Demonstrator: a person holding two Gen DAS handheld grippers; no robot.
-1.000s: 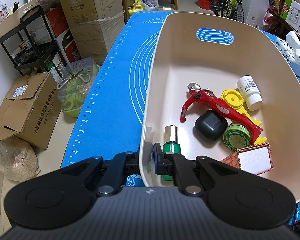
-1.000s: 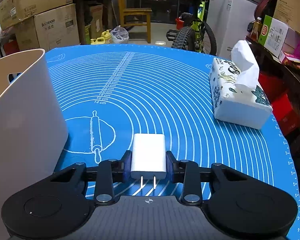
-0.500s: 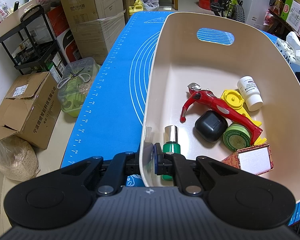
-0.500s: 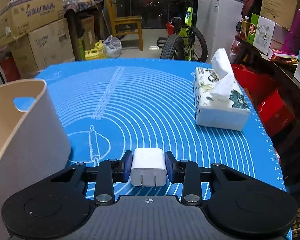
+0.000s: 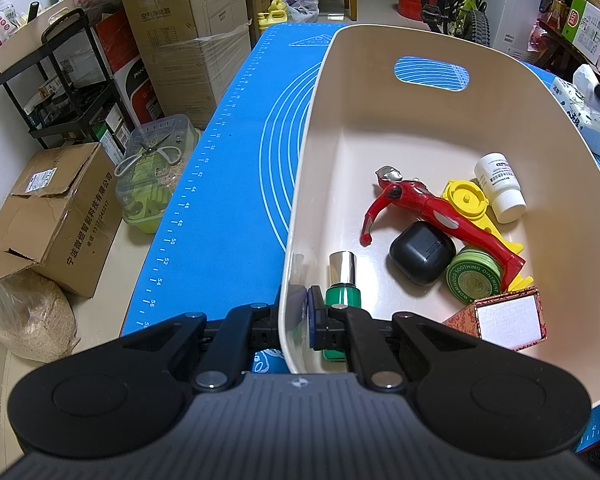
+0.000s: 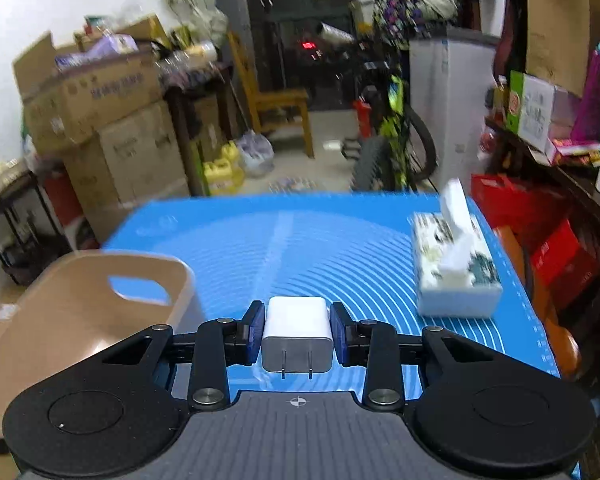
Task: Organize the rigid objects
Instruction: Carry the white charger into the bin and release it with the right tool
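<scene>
The right gripper point(image 6: 297, 334) is clenching a white charger point(image 6: 297, 330) between its two pads, prongs pointing back to the camera, and it is holding it in the air above the blue mat point(image 6: 320, 248); the step in hand, as I judge it, is carrying this charger to the bin point(image 6: 100, 308), which is lying low and to the left in the right wrist view. The left gripper point(image 5: 296, 316) is gripping the near wall of the bin point(image 5: 300, 184), one finger outside and one inside, so it is steadying the bin for the drop. Inside the bin a green bottle point(image 5: 343, 280), a red figure point(image 5: 428, 210), a black case point(image 5: 422, 254), a green tin point(image 5: 474, 280), a white bottle point(image 5: 500, 186), a yellow piece point(image 5: 466, 200) and a red box point(image 5: 508, 318) are lying, mostly crowded toward the near and right part. The next move is probably asking the right gripper to travel left over the rim and then to release; the far part of the floor, under the handle hole point(image 5: 431, 73), is looking open, so it seems the better place. The rim is high, so the charger should pass well above it; a tissue box point(image 6: 456, 276) is standing on the right, well apart from this path; the mat between is giving free room.
</scene>
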